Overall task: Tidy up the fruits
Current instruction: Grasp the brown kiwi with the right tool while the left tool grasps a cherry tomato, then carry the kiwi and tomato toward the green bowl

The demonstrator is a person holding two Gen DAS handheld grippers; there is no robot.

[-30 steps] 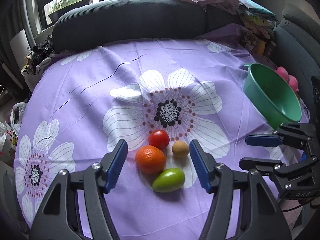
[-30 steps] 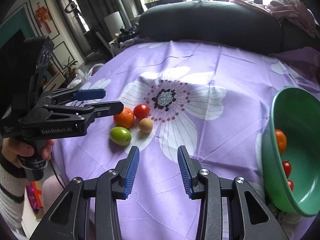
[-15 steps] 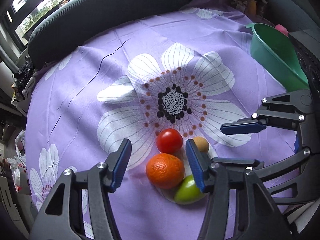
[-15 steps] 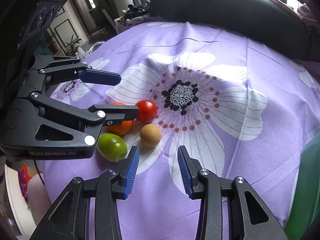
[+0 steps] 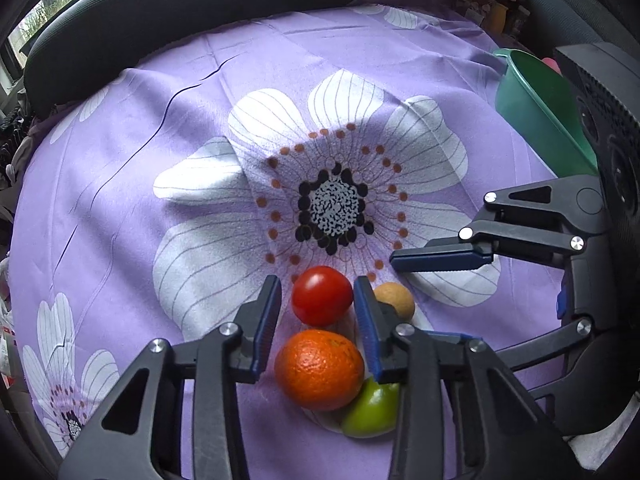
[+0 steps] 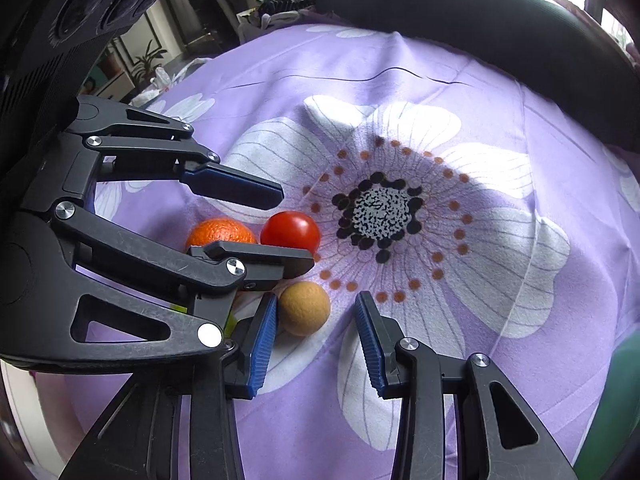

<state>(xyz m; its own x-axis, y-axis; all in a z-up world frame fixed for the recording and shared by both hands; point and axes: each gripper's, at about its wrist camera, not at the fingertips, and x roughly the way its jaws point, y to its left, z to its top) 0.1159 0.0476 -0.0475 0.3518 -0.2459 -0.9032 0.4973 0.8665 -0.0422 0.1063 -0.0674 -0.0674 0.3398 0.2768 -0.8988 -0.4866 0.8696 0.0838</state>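
Four fruits lie close together on the purple flowered cloth: a red tomato, an orange, a small tan round fruit and a green fruit. My left gripper points down over them. Its jaws are closing, with the tomato between the tips and the orange between the fingers lower down. A small gap still shows beside the tomato. My right gripper stands open just in front of the tan fruit, which lies close to its left finger. The left gripper hides most of the green fruit in the right wrist view.
A green bowl leans at the cloth's right edge, and a sliver of it shows in the right wrist view. A dark cushion runs along the far side. The two grippers are nearly touching over the fruits.
Both grippers have come down and closer to the fruit cluster. The left jaws have narrowed around the tomato. The right jaws keep the same gap and now reach the tan fruit.
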